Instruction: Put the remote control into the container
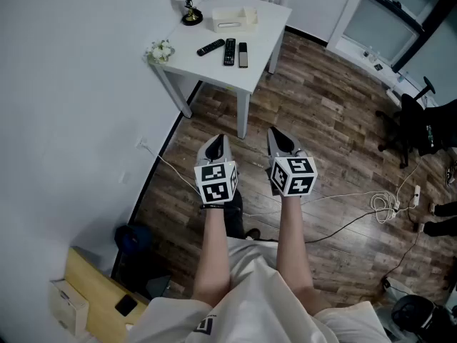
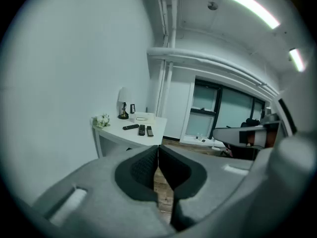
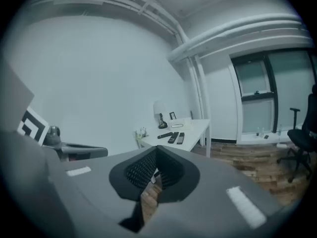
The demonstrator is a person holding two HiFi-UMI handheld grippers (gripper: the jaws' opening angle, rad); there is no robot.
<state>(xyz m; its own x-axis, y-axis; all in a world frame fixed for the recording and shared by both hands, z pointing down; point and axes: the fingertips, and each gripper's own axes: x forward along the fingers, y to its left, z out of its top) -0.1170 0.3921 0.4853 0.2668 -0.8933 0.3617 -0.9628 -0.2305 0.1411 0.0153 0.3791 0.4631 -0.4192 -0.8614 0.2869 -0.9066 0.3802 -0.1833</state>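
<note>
We're well back from table, nothing grabbed yet. Left gripper pressed together and empty, right gripper same. Three remotes lie side by side mid-table, container just behind them. Remotes look light, stiff, smooth plastic, probably bit slippery. We'd pinch one across narrow sides near middle so it won't tip.
</note>
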